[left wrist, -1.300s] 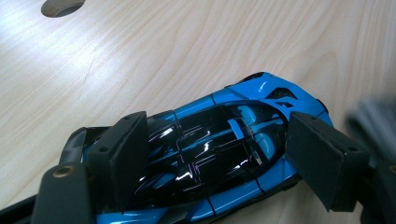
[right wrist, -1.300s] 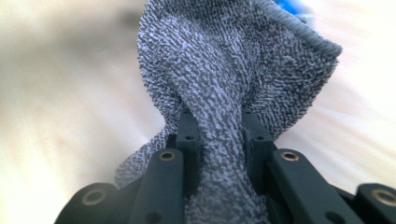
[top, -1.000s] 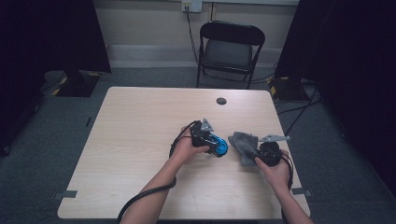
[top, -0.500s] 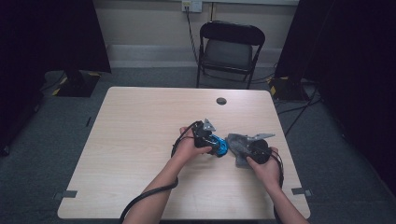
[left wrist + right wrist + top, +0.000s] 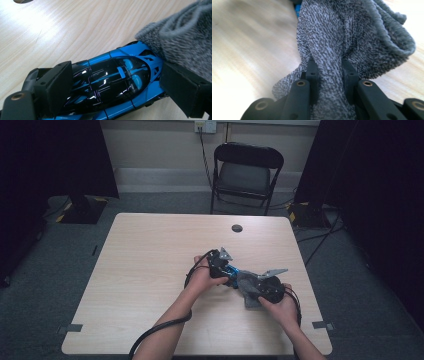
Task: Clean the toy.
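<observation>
Grey knitted cloth (image 5: 352,37), clamped between the closed jaws of the right gripper (image 5: 264,289), has been brought against the blue toy car (image 5: 117,80) since a second ago. The car rests on the table (image 5: 150,265), gripped across its body by the left gripper (image 5: 224,269), whose jaws have just widened. Wiping appears under way.

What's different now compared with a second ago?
The right gripper, shut on the grey cloth, has carried it leftward across the table until it meets the blue toy car. The left gripper has just been opening its jaws, with the car between them; whether the pads press on it I cannot tell. The left hand and the car stayed in place.
</observation>
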